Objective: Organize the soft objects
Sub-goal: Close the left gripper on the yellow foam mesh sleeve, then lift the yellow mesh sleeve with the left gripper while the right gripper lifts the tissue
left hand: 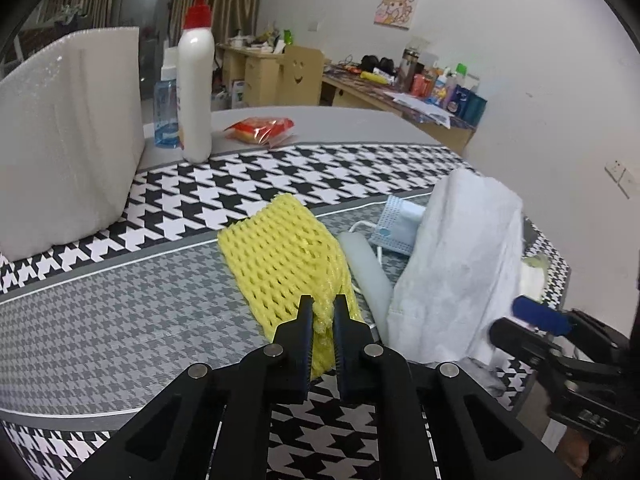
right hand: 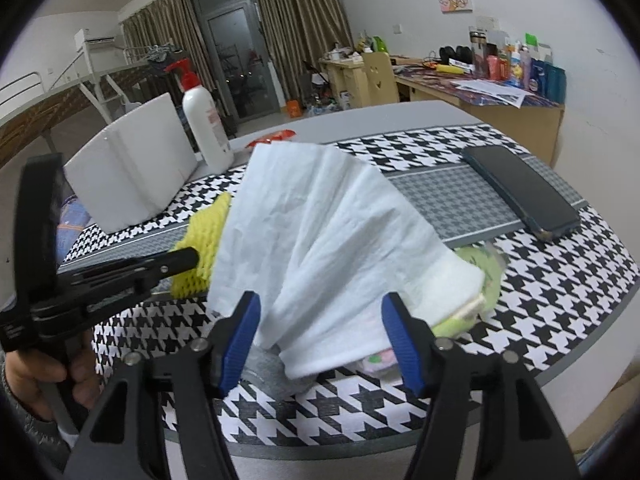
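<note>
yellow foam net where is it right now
In the left wrist view the yellow foam net lies mid-frame on the grey houndstooth strip, its near end pinched in the left gripper, with the white cloth to its right.

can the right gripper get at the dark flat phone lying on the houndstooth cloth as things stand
Probably not directly: the right gripper is open, but the white draped cloth sits between its fingers and rises in front. The phone lies uncovered farther back to the right, so swinging around the cloth looks necessary.
</note>
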`<state>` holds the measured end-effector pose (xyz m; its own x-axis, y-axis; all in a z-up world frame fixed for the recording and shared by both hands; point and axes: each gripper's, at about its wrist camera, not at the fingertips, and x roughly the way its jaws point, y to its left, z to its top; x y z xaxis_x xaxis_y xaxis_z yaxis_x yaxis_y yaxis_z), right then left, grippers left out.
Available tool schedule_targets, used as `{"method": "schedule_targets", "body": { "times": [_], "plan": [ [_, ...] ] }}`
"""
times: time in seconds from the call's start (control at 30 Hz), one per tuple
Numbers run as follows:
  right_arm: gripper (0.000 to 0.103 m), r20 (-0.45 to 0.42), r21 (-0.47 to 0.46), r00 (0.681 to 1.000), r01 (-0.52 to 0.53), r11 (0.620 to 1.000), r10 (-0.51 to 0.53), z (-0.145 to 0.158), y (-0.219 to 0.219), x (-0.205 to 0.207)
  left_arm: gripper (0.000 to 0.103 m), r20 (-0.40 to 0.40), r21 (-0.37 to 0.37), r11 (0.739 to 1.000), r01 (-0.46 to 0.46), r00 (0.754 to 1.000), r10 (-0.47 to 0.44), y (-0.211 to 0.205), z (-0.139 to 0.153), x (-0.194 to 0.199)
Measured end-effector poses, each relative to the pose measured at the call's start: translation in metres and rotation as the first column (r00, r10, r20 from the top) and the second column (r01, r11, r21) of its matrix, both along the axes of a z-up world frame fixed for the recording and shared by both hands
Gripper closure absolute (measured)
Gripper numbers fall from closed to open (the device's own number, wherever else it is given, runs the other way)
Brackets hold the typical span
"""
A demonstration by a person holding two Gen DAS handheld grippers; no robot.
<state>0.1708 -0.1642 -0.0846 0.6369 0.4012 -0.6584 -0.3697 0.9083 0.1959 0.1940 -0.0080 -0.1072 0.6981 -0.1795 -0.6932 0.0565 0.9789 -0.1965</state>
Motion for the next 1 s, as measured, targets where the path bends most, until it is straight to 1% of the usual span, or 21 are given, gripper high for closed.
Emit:
{"method": "schedule_targets", "body": {
  "times": [0.03, 0.1, 0.13, 0.17, 0.2, 0.23, 0.3, 0.4, 0.5, 0.57, 0.67, 0.8, 1.0],
  "plan": [
    [0.044, -0.006, -0.007, 1.0, 0.005, 1.0, -0.005, -0.001, 0.001, 0.001, 0.093, 0.006, 0.001, 1.0, 0.003, 1.0, -0.003, 0.0, 0.001, -0.002],
    [0.059, -0.011, -0.012, 1.0, 0.015, 1.0, -0.015, -0.002, 0.001, 0.002, 0.093, 0.021, 0.006, 1.0, 0.008, 1.0, -0.008, 0.001, 0.005, -0.006],
    [0.061, -0.013, -0.01, 1.0, 0.013, 1.0, -0.013, -0.002, 0.002, 0.003, 0.093, 0.023, 0.006, 1.0, 0.01, 1.0, -0.01, 0.003, 0.005, -0.009],
    [0.066, -0.014, -0.01, 1.0, 0.012, 1.0, -0.012, -0.003, 0.003, 0.003, 0.093, 0.024, 0.005, 1.0, 0.012, 1.0, -0.013, 0.003, 0.006, -0.01],
    [0.074, -0.015, -0.012, 1.0, 0.014, 1.0, -0.014, -0.003, 0.004, 0.003, 0.093, 0.024, 0.004, 1.0, 0.013, 1.0, -0.013, 0.004, 0.006, -0.012],
    [0.079, -0.018, -0.013, 1.0, 0.018, 1.0, -0.018, -0.004, 0.005, 0.003, 0.093, 0.025, 0.003, 1.0, 0.013, 1.0, -0.013, 0.005, 0.007, -0.012],
    [0.093, -0.015, -0.006, 1.0, 0.017, 1.0, -0.017, -0.004, 0.006, 0.002, 0.093, 0.031, 0.0, 1.0, 0.016, 0.999, -0.016, 0.008, 0.009, -0.016],
    [0.096, 0.002, 0.014, 1.0, 0.022, 1.0, -0.022, 0.003, 0.005, -0.002, 0.093, 0.044, -0.003, 1.0, 0.025, 0.999, -0.025, 0.014, 0.014, -0.023],
    [0.096, 0.019, 0.043, 0.999, 0.033, 0.999, -0.033, 0.014, 0.002, -0.008, 0.093, 0.061, -0.006, 0.999, 0.039, 0.997, -0.039, 0.018, 0.021, -0.03],
    [0.096, 0.036, 0.071, 0.999, 0.03, 0.997, -0.032, 0.023, -0.001, -0.013, 0.093, 0.077, -0.01, 0.999, 0.045, 0.996, -0.045, 0.021, 0.027, -0.035],
    [0.1, 0.06, 0.099, 0.998, 0.015, 0.995, -0.021, 0.033, -0.001, -0.019, 0.093, 0.098, -0.006, 0.999, 0.05, 0.994, -0.05, 0.022, 0.033, -0.044],
    [0.1, 0.07, 0.085, 0.995, 0.061, 0.994, -0.067, 0.034, 0.001, -0.018, 0.093, 0.117, -0.001, 0.999, 0.045, 0.992, -0.044, 0.024, 0.039, -0.052],
    [0.101, 0.072, 0.108, 0.996, 0.036, 0.993, -0.044, 0.037, 0.007, -0.02, 0.093, 0.134, 0.003, 0.999, 0.044, 0.99, -0.044, 0.03, 0.045, -0.057]
  ]
}}
